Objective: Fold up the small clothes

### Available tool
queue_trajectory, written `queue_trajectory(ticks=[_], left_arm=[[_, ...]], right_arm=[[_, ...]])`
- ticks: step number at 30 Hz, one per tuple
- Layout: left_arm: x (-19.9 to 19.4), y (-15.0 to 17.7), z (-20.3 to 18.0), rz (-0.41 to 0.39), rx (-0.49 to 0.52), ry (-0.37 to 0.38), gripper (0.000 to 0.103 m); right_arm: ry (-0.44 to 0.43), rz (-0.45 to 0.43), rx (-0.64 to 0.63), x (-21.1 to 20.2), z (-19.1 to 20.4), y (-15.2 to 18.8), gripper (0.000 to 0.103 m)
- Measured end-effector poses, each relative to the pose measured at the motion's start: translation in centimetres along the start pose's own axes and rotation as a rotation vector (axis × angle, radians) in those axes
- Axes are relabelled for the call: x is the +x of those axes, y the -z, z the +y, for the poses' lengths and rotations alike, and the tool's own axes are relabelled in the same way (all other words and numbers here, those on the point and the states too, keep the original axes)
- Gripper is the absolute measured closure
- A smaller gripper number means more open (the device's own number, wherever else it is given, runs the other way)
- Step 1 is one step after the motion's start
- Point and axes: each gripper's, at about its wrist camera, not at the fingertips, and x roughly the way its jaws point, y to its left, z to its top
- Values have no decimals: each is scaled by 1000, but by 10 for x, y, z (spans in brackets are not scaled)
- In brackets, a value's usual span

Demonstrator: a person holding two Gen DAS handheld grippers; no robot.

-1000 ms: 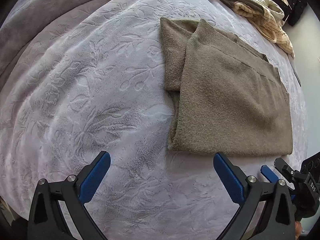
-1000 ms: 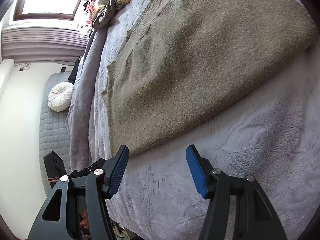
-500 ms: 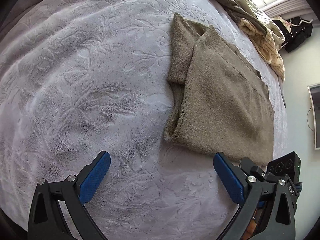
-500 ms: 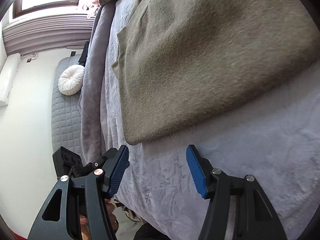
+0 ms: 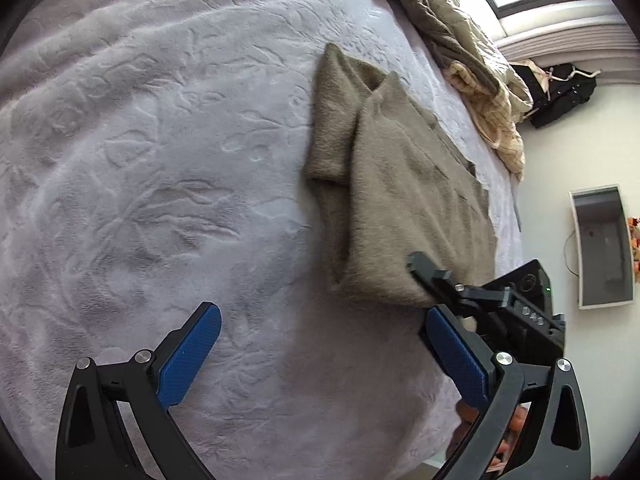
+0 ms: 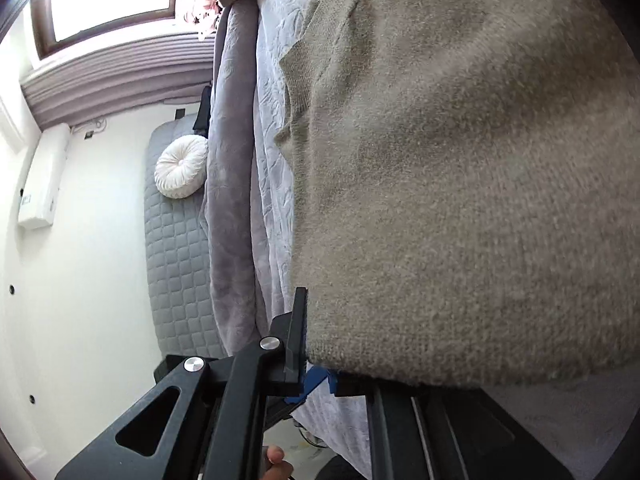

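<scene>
Right gripper (image 5: 424,280) clamped on the near corner of the olive knit sweater (image 5: 404,196), its black finger lying flat along the hem, blue pads pinched together under the wool in its own view (image 6: 316,380). Left gripper (image 5: 320,352) hovers low over the lilac embossed blanket (image 5: 160,160), blue pads spread wide, holding nothing. Sweater lies folded toward the bed's right edge, beside a crumpled quilt (image 5: 468,52).

right claw (image 6: 316,376) | clamped on sweater (image 6: 460,200) hem | bedspread (image 6: 272,120) beneath
</scene>
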Motion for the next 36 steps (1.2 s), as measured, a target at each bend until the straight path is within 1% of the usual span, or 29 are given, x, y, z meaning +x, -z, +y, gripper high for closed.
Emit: queue_trajectory(ticks=[2,4,6,7,8,9,11,12,13,15,17,18,20,22,23,24,25,26,27,29,30,32,34,36], left_arm=[[18,-3,-7,40,6,39,0],[34,-4,-11,69,10,26,0],[45,-5,-15,85,6,29,0],[48,-5,-16,85,1,29,0],[50,-5,-17,86,-6,27,0],[52,-6,-19,82,-13,28,0],[52,-7,-19,69,-29,25,0],[51,-9,-19,54,-39,20,0],[51,-10,-20,37,-46,14,3],[50,-13,-20,12,-49,-17,13],[53,-16,-20,12,-38,-67,38],[54,-16,-20,15,-28,-93,45],[56,-18,-19,24,-4,-135,69],[56,-19,-18,28,6,-137,73],[54,-20,-19,23,10,-136,81],[51,-20,-23,17,23,-134,81],[47,-20,-27,6,43,-147,81],[43,-19,-32,-8,71,-162,81],[40,-18,-37,-19,104,-183,81],[41,-16,-40,-17,146,-225,81],[44,-16,-37,-9,151,-244,81],[51,-14,-28,4,151,-272,81],[50,-13,-23,3,147,-272,81],[43,-10,-23,-10,167,-295,81]], right_arm=[[35,30,28,9,-11,3,96],[63,58,65,20,-25,10,96],[60,75,80,22,-29,15,96],[54,88,78,19,-29,18,95],[56,101,73,16,-27,21,92],[69,113,63,9,-24,22,91],[133,103,25,-16,-21,23,91],[163,84,14,-30,-20,22,84],[196,43,11,-51,-22,21,68],[249,-76,35,-99,-29,19,51],[299,-225,80,-150,-39,13,51],[325,-310,110,-177,-46,10,51],[344,-432,184,-216,-62,10,51],[328,-507,272,-237,-78,5,52],[323,-527,310,-244,-86,0,57],[300,-540,340,-246,-92,-2,84],[291,-536,362,-250,-97,-6,95],[295,-526,362,-253,-96,-10,95],[313,-520,330,-253,-88,-11,95],[387,-503,204,-255,-68,-15,95],[412,-496,171,-257,-66,-15,95],[461,-481,166,-262,-77,-16,95],[506,-457,171,-266,-97,-15,95],[506,-446,159,-264,-104,-15,95]])
